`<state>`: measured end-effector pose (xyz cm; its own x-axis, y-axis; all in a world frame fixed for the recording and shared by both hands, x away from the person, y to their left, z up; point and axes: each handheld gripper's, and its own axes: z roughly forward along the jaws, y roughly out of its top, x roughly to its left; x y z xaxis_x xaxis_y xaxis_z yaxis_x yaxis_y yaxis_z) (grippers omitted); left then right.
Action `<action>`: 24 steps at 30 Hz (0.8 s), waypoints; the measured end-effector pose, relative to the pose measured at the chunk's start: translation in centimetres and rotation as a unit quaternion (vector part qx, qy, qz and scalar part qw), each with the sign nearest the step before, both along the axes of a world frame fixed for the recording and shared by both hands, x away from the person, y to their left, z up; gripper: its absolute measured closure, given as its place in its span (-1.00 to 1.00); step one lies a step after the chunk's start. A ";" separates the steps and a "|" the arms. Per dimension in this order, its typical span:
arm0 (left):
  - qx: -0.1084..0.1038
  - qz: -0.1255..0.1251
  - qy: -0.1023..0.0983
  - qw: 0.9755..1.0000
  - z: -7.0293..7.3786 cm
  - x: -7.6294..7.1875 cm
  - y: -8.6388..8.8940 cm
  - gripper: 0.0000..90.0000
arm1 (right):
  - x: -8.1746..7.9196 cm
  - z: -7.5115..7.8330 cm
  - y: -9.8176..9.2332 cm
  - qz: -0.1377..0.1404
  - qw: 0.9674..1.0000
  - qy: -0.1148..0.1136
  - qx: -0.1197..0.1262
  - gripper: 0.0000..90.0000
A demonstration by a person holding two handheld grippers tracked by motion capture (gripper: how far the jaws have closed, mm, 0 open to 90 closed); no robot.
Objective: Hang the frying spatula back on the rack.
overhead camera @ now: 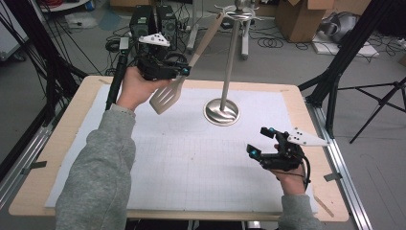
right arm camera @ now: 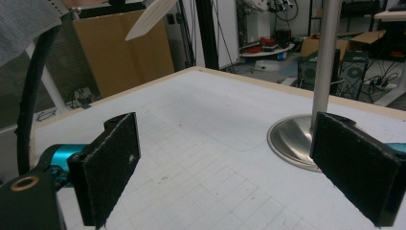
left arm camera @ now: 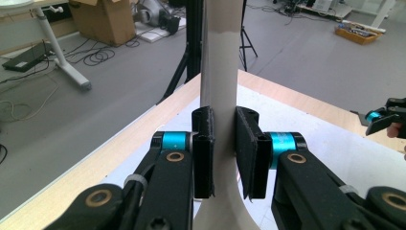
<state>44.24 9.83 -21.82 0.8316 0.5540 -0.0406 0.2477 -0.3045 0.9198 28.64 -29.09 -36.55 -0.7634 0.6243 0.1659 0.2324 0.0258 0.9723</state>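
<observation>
Left claw: pads pinch the spatula handle, above the table's far left.
Spatula: handle top hidden among rack hooks; hung or not unclear.
Right claw: spread wide, empty, near right.

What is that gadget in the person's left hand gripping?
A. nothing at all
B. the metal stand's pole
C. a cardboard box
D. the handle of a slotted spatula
D: in the high view the left gripper is raised above the table and closed on the handle of the slotted spatula, whose top end is up at the hooks of the metal stand; the left gripper view shows both pads pressed against the pale handle.
</observation>
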 end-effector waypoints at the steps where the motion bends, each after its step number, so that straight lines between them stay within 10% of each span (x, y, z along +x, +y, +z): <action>1: 0.003 0.000 0.000 1.000 0.0 0.1 -0.1 0.72 | 0.0 0.0 0.0 0.000 1.000 0.002 0.000 -0.81; 24: 0.027 0.007 0.002 1.000 -1.3 1.7 -2.7 0.72 | 0.0 0.1 -0.4 -0.003 1.000 -0.001 0.007 -0.81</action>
